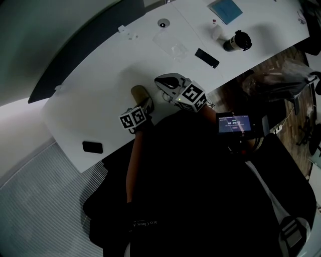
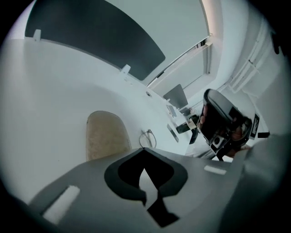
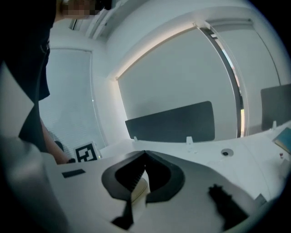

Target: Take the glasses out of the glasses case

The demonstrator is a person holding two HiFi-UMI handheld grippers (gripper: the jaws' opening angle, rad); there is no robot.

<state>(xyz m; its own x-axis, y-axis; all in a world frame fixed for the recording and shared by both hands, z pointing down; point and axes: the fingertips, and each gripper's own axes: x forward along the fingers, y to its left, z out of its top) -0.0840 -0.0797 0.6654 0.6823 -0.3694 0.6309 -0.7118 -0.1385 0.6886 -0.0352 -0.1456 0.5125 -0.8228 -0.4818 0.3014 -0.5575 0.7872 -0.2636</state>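
In the head view, a tan, round-ended glasses case lies on the white curved bench, close to the bench's near edge. The left gripper reaches in from the near side, and its tips are just beside the case's near end. The right gripper hangs just right of the case, its marker cube toward the person. Well right of the case and further back lie a flat black rectangular slab and a dark travel mug on its side. A blue notebook lies beyond them. A small black flat device sits well left of the case, by the bench edge.

In the left gripper view, the left gripper has its jaws closed tip to tip, with nothing between them. The glasses case lies on the bench just left of the tips. The thin wire-framed glasses rest on the bench just right of the case, outside it. The right gripper hangs well right of the case, above the bench.

In the right gripper view, the right gripper is closed, with its tips touching and empty. A pale cream patch shows through the gap lower down, but what it is cannot be told. The left gripper's marker cube shows at left.
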